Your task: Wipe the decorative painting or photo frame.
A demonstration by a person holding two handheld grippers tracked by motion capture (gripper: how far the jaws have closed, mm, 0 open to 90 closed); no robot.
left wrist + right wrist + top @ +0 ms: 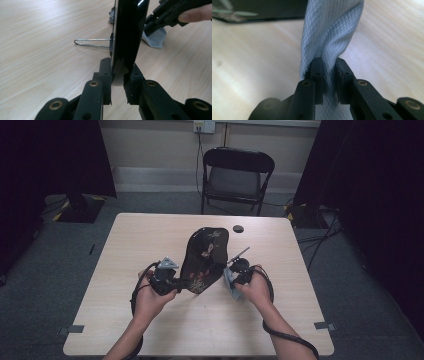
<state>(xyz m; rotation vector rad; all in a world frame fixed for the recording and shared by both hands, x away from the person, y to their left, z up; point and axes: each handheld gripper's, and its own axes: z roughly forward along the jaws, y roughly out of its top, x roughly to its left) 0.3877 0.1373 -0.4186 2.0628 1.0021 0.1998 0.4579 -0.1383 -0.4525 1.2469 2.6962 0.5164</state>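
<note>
A glossy black plate [204,255] with a painted flower pattern stands on edge, tilted, at the middle of the table. My left gripper [167,276] is shut on its lower left rim. In the left gripper view the jaws [120,72] pinch the thin black edge [130,32], and a wire stand [92,43] sticks out from the plate's back. My right gripper [236,272] is at the plate's right side, shut on a pale blue-grey cloth [229,281]. The waffle-weave cloth [329,32] rises bunched between the right gripper's jaws [329,67].
The light wooden table [150,235] has a small black round object [238,228] near its far edge. A black folding chair [235,175] stands behind the table. Dark curtains hang at both sides.
</note>
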